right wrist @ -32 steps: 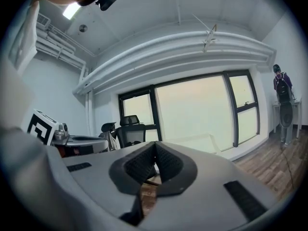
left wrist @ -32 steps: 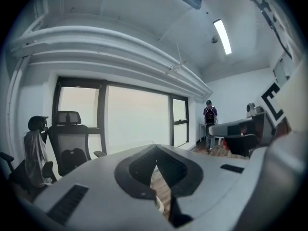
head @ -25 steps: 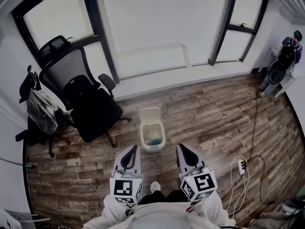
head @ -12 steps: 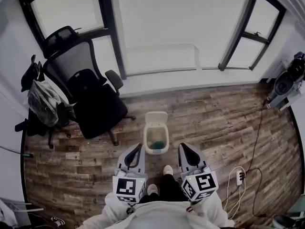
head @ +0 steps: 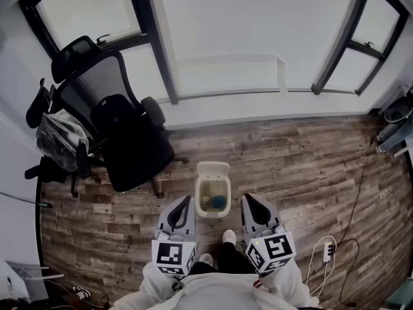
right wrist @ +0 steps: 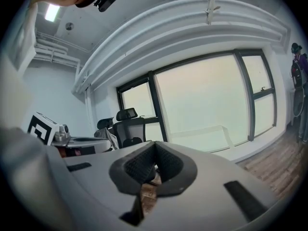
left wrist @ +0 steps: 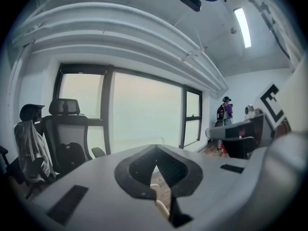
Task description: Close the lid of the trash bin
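Observation:
A small white trash bin (head: 212, 197) stands on the wooden floor in the head view. Its lid (head: 213, 170) is tipped up and back on the window side. Something blue (head: 219, 202) lies inside. My left gripper (head: 183, 201) hangs just left of the bin, shut and holding nothing. My right gripper (head: 248, 199) hangs just right of it, also shut and empty. Neither touches the bin. In the left gripper view the left gripper (left wrist: 156, 151) has its jaws meeting at the tip, with a sliver of white rim below. The right gripper (right wrist: 155, 147) looks the same in its own view.
A black office chair (head: 122, 131) stands left of the bin, with a second chair draped in clothes (head: 58, 139) beyond it. A window wall (head: 226, 37) runs behind the bin. A power strip (head: 329, 250) and cable lie at the right. My shoe (head: 228, 236) is near the bin.
I have stepped toward the bin: it now lies between the two gripper tips instead of ahead of them. Both grippers stay shut. The lid is still up.

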The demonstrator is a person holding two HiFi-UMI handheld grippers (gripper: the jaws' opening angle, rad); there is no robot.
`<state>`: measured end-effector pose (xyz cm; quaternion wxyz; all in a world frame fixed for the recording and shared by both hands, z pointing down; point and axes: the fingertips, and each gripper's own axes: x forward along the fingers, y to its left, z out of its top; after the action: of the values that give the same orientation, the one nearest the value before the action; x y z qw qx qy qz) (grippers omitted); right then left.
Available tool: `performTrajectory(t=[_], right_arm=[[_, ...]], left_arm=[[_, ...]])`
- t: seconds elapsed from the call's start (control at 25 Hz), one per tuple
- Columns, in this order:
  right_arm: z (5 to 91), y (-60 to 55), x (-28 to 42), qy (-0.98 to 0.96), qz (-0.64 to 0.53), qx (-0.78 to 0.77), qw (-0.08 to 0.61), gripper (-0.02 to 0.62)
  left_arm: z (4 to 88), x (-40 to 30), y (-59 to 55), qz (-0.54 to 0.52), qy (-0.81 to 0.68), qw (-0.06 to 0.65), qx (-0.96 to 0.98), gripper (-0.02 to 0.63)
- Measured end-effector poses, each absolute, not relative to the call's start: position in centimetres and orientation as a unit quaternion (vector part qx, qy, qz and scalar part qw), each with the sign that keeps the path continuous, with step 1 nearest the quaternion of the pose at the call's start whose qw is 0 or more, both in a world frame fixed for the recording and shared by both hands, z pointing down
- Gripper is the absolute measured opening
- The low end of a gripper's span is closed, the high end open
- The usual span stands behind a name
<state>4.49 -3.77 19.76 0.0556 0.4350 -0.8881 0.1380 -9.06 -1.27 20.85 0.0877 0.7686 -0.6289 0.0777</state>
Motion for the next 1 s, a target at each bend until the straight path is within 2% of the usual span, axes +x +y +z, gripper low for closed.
performTrajectory(t=[0.36,1.0], right_arm=[[24.0,-12.2,6.9,-0.886,0.168,0.427,0.062,0.024],[31.7,-17.2,2.1,-0.880,0.192,0.422,0.107,0.024]], left_arm=[[24.3,-7.2,-9.0,0.087,-0.646,0.096,0.752,0.009],[33.0,-11.4,-15.0,0.118,-0.630,0.128,0.757,0.009]])
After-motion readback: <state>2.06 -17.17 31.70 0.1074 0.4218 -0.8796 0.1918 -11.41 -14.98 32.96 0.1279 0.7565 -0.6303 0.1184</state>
